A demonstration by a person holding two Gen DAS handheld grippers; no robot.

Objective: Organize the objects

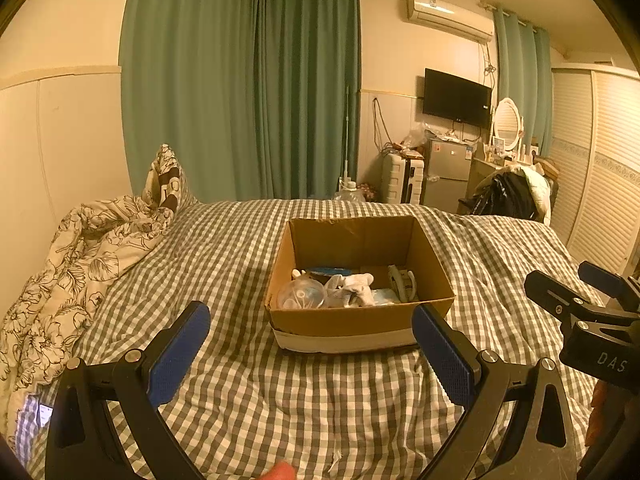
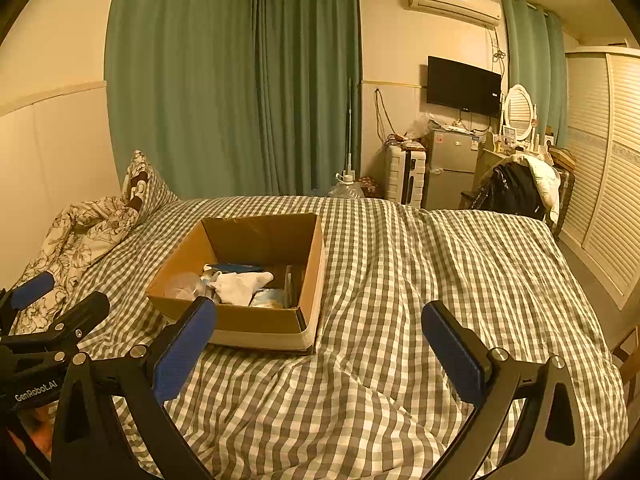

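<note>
An open cardboard box (image 1: 352, 322) stands on the checked bedspread (image 1: 248, 392). It holds a white sock (image 1: 354, 286), a clear round container (image 1: 300, 294), a blue flat item and a white device. The box shows left of centre in the right wrist view (image 2: 248, 322), with the sock (image 2: 242, 284) inside. My left gripper (image 1: 312, 344) is open and empty, just in front of the box. My right gripper (image 2: 320, 340) is open and empty, over the bedspread (image 2: 400, 280) to the right of the box. The right gripper also shows at the right edge of the left wrist view (image 1: 576, 292).
A crumpled floral quilt (image 1: 80, 264) and a pillow (image 1: 166, 178) lie at the bed's left. Beyond the bed stand green curtains (image 1: 248, 88), a small fridge (image 1: 446, 172), a suitcase (image 1: 402, 178), a chair with clothes (image 1: 512, 192) and louvred wardrobe doors (image 1: 600, 168).
</note>
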